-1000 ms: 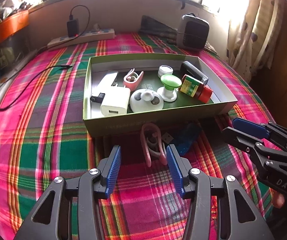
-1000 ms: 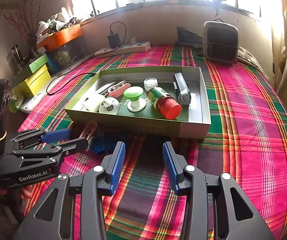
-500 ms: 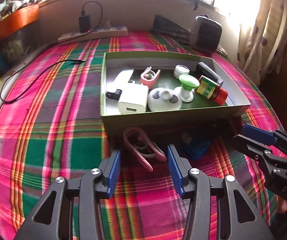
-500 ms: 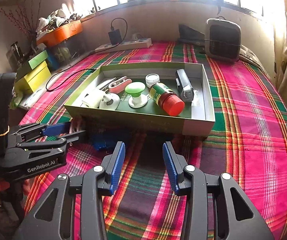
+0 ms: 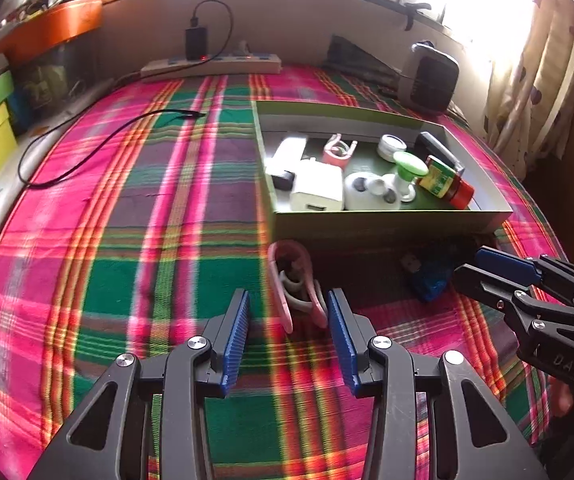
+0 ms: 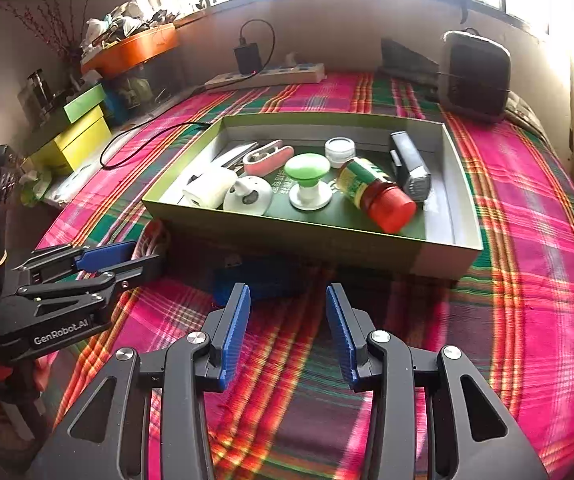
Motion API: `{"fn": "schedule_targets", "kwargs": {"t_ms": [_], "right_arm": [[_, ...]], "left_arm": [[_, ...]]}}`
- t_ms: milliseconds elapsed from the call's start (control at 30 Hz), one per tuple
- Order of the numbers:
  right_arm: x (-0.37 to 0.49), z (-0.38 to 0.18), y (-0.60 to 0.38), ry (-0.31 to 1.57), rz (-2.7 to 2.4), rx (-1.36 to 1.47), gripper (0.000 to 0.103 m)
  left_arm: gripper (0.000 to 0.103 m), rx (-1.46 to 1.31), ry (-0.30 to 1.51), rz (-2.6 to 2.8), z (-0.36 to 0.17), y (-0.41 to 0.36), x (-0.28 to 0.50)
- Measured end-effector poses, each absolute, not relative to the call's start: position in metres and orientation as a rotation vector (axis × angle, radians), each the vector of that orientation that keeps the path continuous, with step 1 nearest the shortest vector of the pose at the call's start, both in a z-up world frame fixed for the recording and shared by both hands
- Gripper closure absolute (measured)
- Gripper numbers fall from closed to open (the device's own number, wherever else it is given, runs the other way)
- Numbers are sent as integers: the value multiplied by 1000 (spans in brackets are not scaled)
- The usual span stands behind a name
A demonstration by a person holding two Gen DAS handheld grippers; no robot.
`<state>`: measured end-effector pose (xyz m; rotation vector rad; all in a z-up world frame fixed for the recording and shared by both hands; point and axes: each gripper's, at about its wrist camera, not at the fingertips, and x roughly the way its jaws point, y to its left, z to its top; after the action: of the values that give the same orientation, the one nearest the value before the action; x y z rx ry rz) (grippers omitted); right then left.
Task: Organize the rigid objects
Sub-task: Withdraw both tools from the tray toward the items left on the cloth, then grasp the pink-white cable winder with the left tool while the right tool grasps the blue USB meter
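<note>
Left hand-held gripper [image 5: 288,320], jaws closing, straddles the near end of the pink clip [image 5: 293,282], pads not yet touching it. The clip lies on the plaid bedcover [image 5: 147,240], just before the box [image 5: 387,222]. Best to centre the clip between the pads before they meet (it may skid). Right hand-held gripper [image 6: 287,320], half open and empty, points toward the blue item [image 6: 261,280].

A pink, green and purple plaid cloth [image 5: 167,208] covers the surface. An olive-green cardboard tray [image 6: 299,236] holds a red-capped, green-labelled bottle [image 6: 379,194].
</note>
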<state>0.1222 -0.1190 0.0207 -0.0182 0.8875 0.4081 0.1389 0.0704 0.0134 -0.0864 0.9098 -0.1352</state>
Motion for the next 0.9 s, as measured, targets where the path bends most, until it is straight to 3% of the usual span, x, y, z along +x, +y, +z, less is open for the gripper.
{"fn": "schedule_targets", "kwargs": {"t_ms": [900], "right_arm": [[119,18,-107,917,501,25,62]], "left_arm": [[64,-129,884,-170,12,82,137]]}}
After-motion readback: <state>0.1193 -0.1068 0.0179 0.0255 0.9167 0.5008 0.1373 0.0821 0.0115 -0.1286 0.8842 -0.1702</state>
